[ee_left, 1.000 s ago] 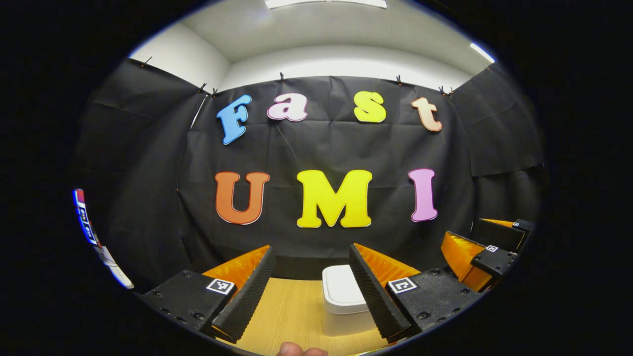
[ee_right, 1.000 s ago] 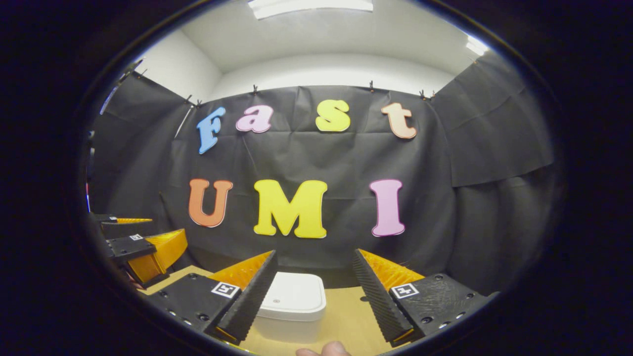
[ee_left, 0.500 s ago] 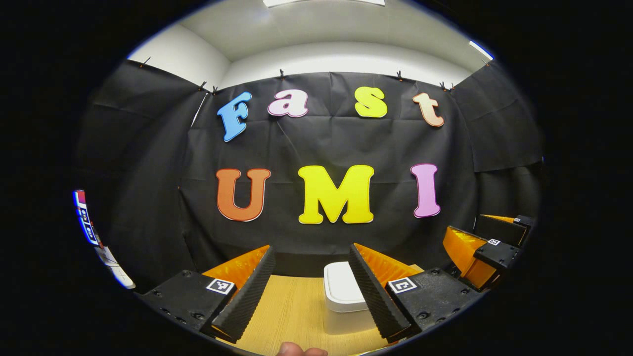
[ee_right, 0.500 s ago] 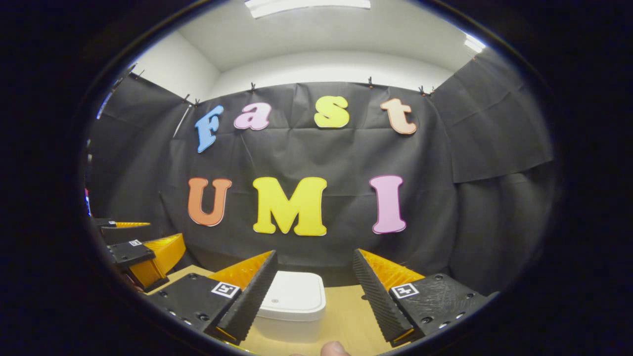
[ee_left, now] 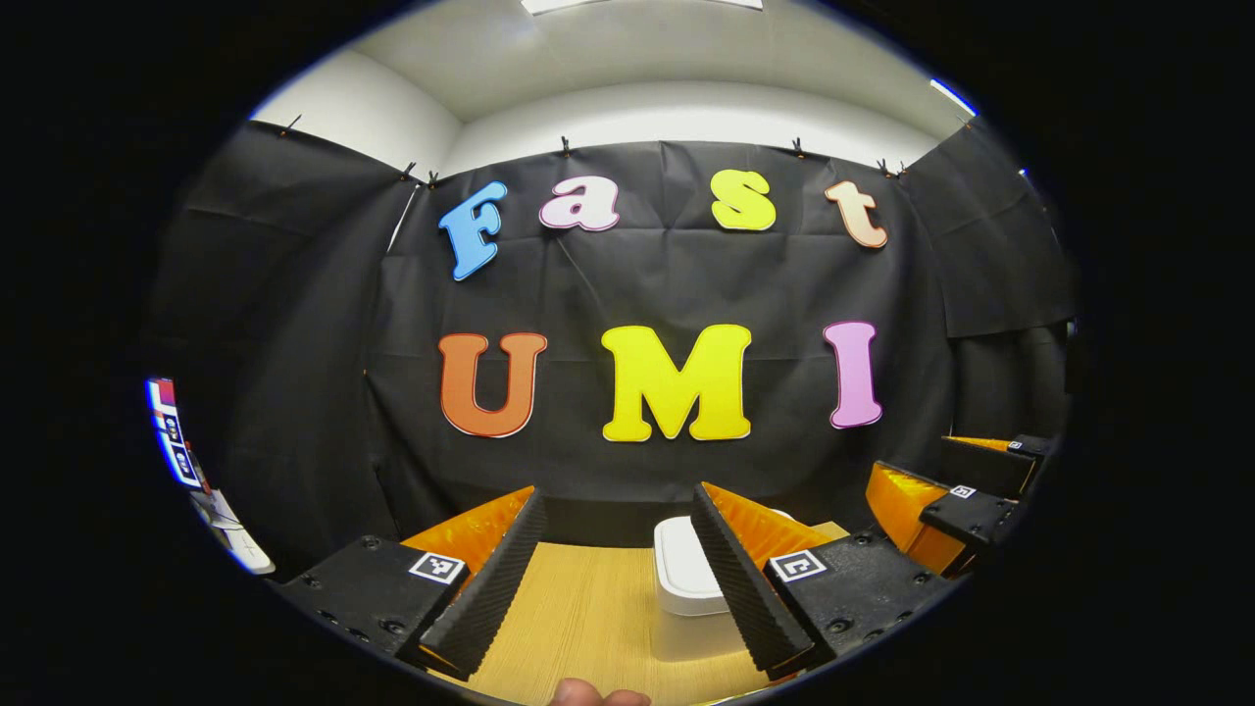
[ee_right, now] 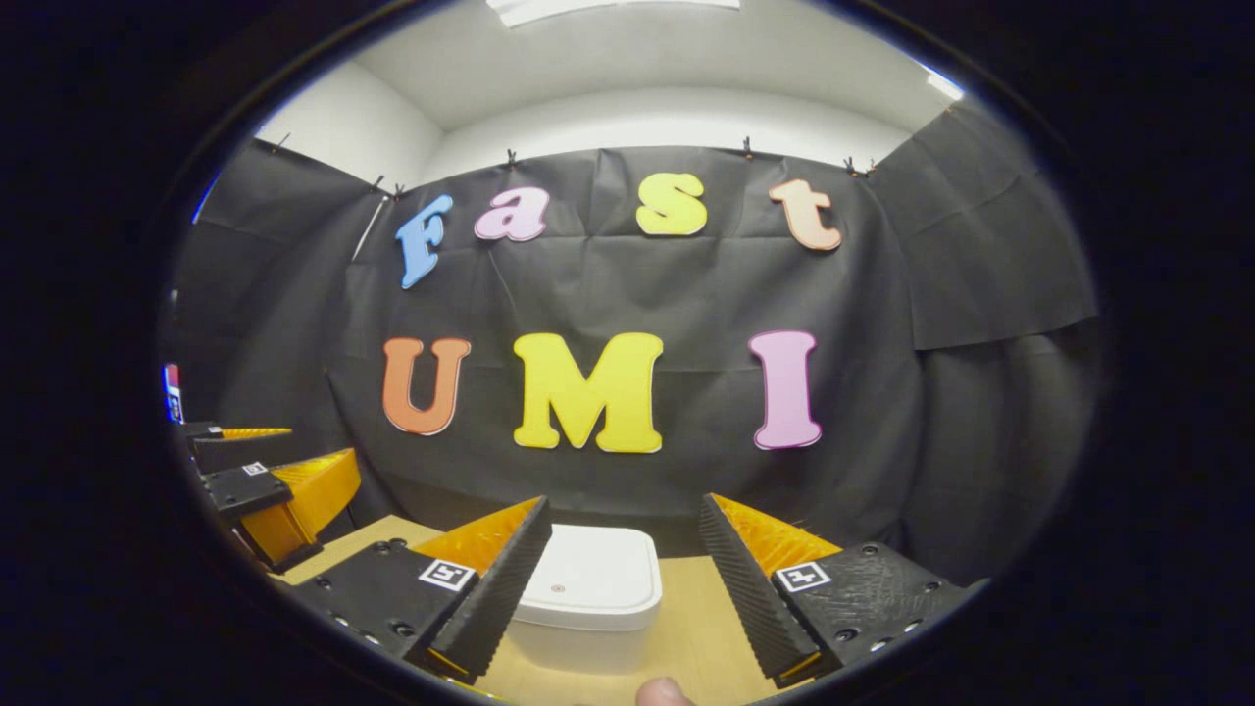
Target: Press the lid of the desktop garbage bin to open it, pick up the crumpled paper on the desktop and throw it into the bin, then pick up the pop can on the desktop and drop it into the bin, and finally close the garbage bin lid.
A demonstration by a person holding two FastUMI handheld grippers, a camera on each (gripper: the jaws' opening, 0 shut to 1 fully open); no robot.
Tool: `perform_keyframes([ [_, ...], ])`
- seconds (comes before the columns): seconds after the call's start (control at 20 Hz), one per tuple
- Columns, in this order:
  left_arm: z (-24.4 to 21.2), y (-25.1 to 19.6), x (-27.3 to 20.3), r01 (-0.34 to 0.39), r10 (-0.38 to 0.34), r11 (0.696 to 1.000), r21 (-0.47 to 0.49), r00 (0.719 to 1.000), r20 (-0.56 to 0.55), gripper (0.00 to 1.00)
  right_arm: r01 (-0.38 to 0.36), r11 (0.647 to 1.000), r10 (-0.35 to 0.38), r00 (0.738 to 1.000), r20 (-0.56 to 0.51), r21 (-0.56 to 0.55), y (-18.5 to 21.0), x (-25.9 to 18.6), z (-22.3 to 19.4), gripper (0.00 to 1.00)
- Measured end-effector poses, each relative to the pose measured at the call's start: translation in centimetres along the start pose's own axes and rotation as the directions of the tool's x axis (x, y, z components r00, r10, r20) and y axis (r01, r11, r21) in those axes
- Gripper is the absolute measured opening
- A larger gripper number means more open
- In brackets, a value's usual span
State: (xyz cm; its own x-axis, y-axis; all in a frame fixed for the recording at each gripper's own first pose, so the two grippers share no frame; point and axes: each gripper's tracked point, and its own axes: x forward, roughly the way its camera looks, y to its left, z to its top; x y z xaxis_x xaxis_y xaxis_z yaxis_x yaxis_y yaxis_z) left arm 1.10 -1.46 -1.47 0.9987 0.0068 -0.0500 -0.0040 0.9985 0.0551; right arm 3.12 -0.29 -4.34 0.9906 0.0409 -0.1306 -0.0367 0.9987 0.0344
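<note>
The white desktop bin (ee_left: 686, 579) stands on the wooden table (ee_left: 588, 618) with its lid down, partly behind my left gripper's right finger. My left gripper (ee_left: 616, 492) is open and holds nothing, hovering over the table short of the bin. In the right gripper view the bin (ee_right: 588, 588) sits low between the fingers and a little left of centre, with the flat lid facing up. My right gripper (ee_right: 624, 502) is open, empty and apart from the bin. Each gripper appears at the edge of the other's view: the right gripper (ee_left: 946, 480) and the left gripper (ee_right: 270, 459).
Black cloth walls close the booth behind the bin and on both sides. A lit screen (ee_left: 172, 431) shows at the far left edge. A fingertip (ee_left: 588, 694) of the holding hand pokes in at the bottom. Bare wooden table lies left of the bin.
Both views have drifted a little, so the bin sits slightly further right in each. Both grippers stay open, and the bin's lid stays down.
</note>
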Motion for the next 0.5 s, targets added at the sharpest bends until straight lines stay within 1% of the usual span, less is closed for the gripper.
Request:
perform_keyframes([
  [0.25, 0.0, 0.6, -0.4, -0.018, 0.018, 1.0, 0.006, 1.0, -0.001, 0.97, -0.038, 0.999, 0.038, 0.997, -0.074, -0.002, 0.6, 2.3, -2.1, 0.95],
  [0.35, 0.1, 1.1, -0.7, -0.029, 0.029, 1.0, 0.011, 1.0, 0.0, 0.97, -0.051, 0.999, 0.049, 0.993, -0.106, -0.016, 0.8, 3.4, -3.2, 0.97],
  [0.4, 0.0, 1.3, -0.7, -0.035, 0.035, 0.999, 0.013, 0.999, 0.0, 0.97, -0.06, 0.998, 0.057, 0.99, -0.125, -0.02, 1.1, 4.0, -3.8, 0.95],
  [0.5, 0.0, 1.9, -1.1, -0.05, 0.05, 0.999, 0.017, 0.999, -0.001, 0.97, -0.075, 0.997, 0.07, 0.985, -0.157, -0.025, 1.6, 5.1, -5.0, 0.94],
])
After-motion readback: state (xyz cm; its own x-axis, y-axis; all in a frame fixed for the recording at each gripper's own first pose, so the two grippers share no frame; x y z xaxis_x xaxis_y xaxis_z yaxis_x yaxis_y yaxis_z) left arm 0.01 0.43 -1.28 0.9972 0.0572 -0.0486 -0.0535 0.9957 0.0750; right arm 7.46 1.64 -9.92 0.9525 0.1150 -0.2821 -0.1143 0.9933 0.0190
